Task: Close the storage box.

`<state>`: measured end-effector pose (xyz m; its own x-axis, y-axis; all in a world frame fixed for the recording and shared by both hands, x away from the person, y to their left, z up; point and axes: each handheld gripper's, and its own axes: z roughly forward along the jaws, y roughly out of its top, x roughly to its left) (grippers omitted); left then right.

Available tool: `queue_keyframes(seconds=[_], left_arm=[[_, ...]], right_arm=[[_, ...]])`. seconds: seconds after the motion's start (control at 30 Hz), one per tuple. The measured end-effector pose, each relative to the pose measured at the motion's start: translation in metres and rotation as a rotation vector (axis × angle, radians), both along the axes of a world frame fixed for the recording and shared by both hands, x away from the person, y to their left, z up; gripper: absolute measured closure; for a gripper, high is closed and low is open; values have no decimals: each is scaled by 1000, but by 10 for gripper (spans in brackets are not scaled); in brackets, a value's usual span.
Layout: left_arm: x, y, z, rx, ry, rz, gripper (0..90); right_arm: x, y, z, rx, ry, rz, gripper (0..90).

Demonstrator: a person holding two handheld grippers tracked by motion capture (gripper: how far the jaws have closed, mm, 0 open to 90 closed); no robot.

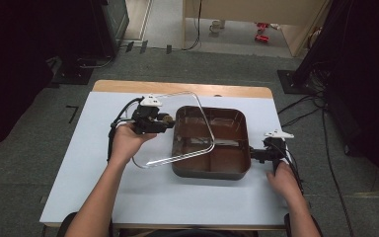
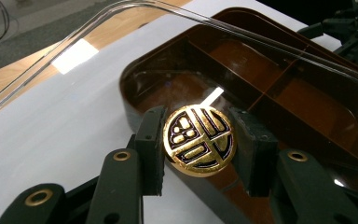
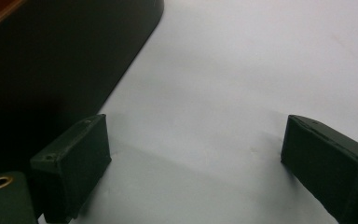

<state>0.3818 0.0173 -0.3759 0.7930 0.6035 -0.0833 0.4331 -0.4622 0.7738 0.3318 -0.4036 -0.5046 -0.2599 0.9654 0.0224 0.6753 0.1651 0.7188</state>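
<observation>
Left of centre in the high view, the clear lid (image 1: pixel 177 129) hangs tilted, one edge low near the table (image 1: pixel 79 187) at the left of the brown divided tray (image 1: pixel 237 118) and the other raised over the tray's left half. It is carried by its round gold knob (image 2: pixel 199 140) alone, and that is the main risk: the knob is smooth and curved, so the lid could swivel or slip between the pads and drop onto the tray rim or the table, and a transparent lid of this kind may crack or clatter off the edge. A low corner could also catch on the tray's wall and drag the tray sideways, since nothing is clamping the tray down. The left tongs (image 2: pixel 199 149) are pinched on the knob from both sides, pads pressing its rim, as the left gripper view makes plain. The right tongs (image 3: pixel 193 154) stand spread wide with nothing between them, resting low over bare white table just beside the tray's dark outer wall at the right centre of the high view; whether a pad touches that wall I cannot tell. If they only sit near it, they would do little to steady the tray against a snag.
</observation>
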Motion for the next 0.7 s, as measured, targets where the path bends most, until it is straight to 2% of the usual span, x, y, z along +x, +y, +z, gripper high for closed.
queue_keyframes(seconds=[0.27, 0.37, 0.53, 0.7], left_arm=[[-4, -22, -5, -14, -12, -54, 596], [-3, -33, -7, 1, -13, -80, 597], [-5, -49, -10, 2, -5, -121, 596], [-6, -63, -13, 6, -14, -154, 596]], right_arm=[[0, 0, 0, -1, -1, 2, 74], [0, 0, 0, -1, -1, 2, 74], [0, 0, 0, 0, 1, 0, 74], [0, 0, 0, 0, 1, 0, 74]])
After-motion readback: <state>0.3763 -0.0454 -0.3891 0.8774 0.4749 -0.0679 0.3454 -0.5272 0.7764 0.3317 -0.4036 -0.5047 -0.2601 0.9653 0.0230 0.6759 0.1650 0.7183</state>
